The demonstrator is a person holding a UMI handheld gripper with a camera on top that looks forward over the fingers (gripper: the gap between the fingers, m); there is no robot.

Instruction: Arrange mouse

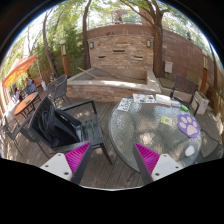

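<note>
- No mouse could be picked out; small unclear items lay at the far side of the round table [150,130], too small to tell.
- The gripper [112,157] was spread wide and empty, near the table's edge.
- Arranging looked unstarted.

Your gripper [113,160] shows two fingers, each light grey to white on its outer body. Each carries a bright magenta pad [78,156] on its inner face, wedge-shaped and ridged with fine parallel lines. No cables, screws or markings can be made out on them.
</note>
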